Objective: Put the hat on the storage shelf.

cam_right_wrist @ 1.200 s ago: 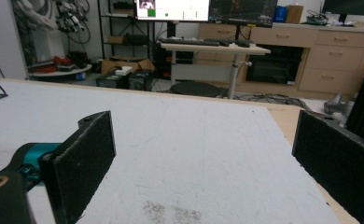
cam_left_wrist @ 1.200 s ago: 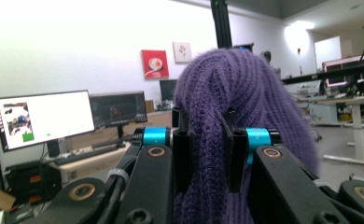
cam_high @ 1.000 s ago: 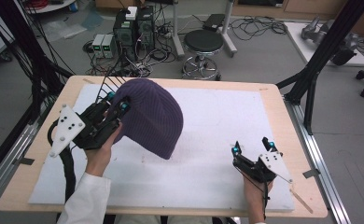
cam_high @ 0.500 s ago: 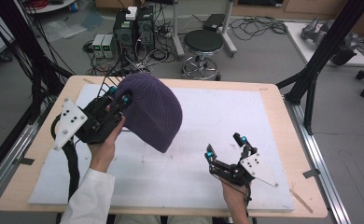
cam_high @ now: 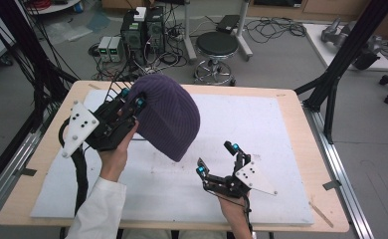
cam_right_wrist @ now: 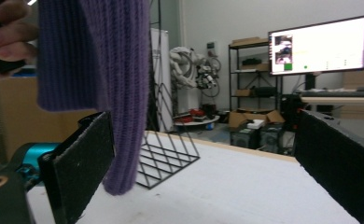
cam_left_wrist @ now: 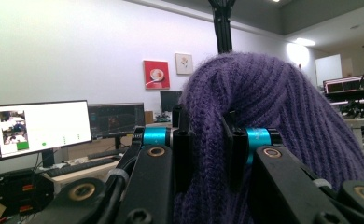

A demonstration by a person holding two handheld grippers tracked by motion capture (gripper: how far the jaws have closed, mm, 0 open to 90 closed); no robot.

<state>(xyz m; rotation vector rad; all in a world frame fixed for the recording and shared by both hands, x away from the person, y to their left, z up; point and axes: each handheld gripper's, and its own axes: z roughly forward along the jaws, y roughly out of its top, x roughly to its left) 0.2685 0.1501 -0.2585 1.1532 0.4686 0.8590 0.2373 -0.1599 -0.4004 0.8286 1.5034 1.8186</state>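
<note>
A purple ribbed knit beanie (cam_high: 168, 115) hangs above the white mat, lifted off it at the left-centre of the table. My left gripper (cam_high: 132, 97) is shut on the beanie's upper edge; in the left gripper view the knit (cam_left_wrist: 245, 126) bunches between the jaws and drapes over them. My right gripper (cam_high: 217, 158) stands open low over the mat, to the right of and just below the beanie's hanging end. In the right gripper view the beanie (cam_right_wrist: 110, 70) hangs just beyond the left jaw, its lower end near the mat.
A white mat (cam_high: 261, 129) covers most of the wooden table (cam_high: 301, 107). A black wire rack (cam_right_wrist: 164, 156) stands on the mat behind the beanie. Beyond the table's far edge are a stool (cam_high: 217, 47), computer boxes and cables on the floor.
The left gripper has lifted the beanie higher and tilted it up. The right gripper has moved left from the table's right edge toward the beanie's hanging end, staying open.
</note>
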